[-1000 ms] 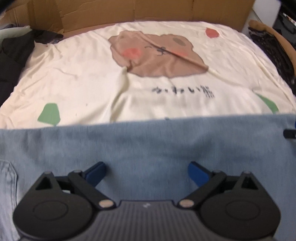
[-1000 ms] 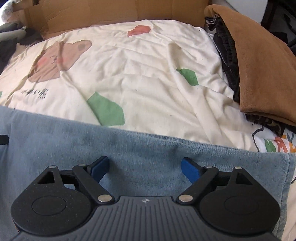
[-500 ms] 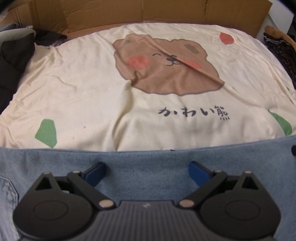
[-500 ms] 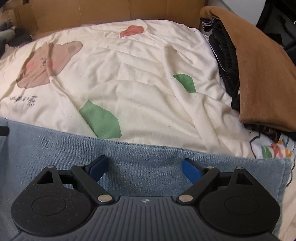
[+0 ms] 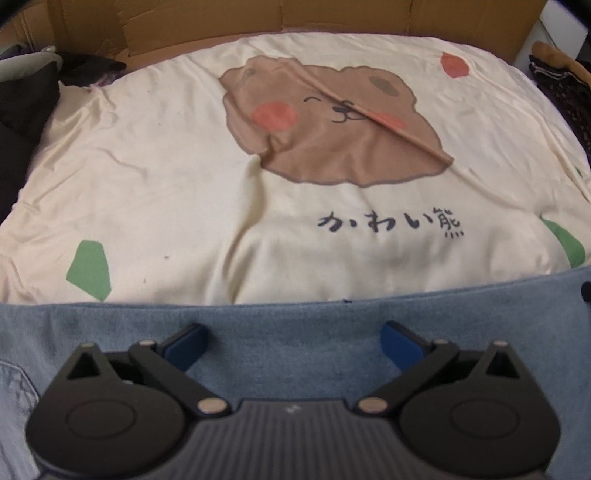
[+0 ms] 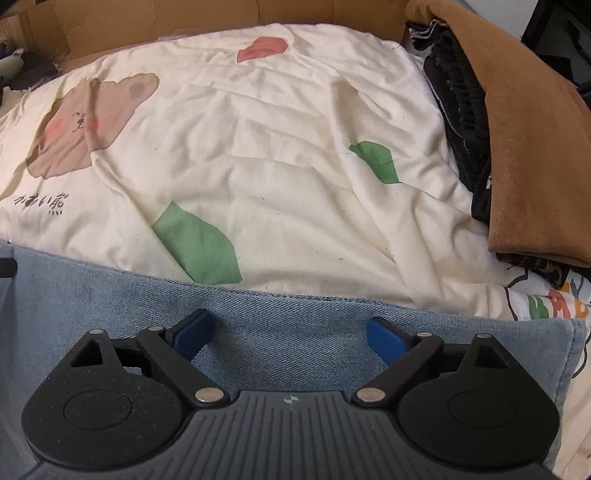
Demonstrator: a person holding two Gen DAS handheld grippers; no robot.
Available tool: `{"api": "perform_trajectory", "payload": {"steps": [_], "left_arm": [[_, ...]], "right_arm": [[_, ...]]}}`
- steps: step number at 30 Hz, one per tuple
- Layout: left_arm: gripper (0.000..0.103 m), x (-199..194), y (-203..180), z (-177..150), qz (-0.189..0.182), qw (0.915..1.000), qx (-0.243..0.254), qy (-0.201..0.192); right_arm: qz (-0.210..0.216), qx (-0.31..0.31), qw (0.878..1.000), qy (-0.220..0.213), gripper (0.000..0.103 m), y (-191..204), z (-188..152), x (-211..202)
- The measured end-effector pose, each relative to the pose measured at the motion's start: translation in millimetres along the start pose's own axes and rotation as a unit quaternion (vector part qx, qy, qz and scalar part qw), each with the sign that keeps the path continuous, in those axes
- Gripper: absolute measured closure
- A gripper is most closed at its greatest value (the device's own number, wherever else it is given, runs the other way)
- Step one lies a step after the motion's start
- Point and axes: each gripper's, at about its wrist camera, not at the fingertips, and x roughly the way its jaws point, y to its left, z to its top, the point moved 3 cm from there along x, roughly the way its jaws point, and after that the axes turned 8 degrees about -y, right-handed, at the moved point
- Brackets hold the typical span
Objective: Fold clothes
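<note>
A light blue denim garment (image 5: pixel 295 317) lies flat across the near part of the bed, its straight far edge running from side to side. My left gripper (image 5: pixel 295 341) hovers over it, open, with nothing between its blue fingertips (image 5: pixel 188 343). The same denim (image 6: pixel 110 295) fills the bottom of the right wrist view, and its right-hand edge shows near the picture's right side. My right gripper (image 6: pixel 290 334) is also open over the cloth, its pads (image 6: pixel 384 336) wide apart and empty.
The denim rests on a cream bedsheet (image 5: pixel 147 192) printed with a brown bear (image 5: pixel 332 122) and green patches. Cardboard (image 5: pixel 258 18) lines the far side. A folded brown cloth on dark clothes (image 6: pixel 535 158) is stacked at the right, and dark garments (image 5: pixel 22 103) lie at the left.
In both views the denim's far edge has dropped lower in the picture and more of the sheet shows beyond it. Both grippers stay open and empty.
</note>
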Motion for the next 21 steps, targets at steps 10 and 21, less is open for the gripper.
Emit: {"api": "perform_trajectory", "payload": {"steps": [10, 21], "left_arm": [[0.037, -35, 38, -7, 0.009, 0.9976, -0.053, -0.045], [0.038, -86, 157, -25, 0.147, 0.9835, -0.075, -0.075]], "right_arm": [[0.015, 0.028, 0.999, -0.019, 0.048, -12, -7, -23], [0.009, -0.020, 0.999, -0.039, 0.053, -7, -2, -16]]}}
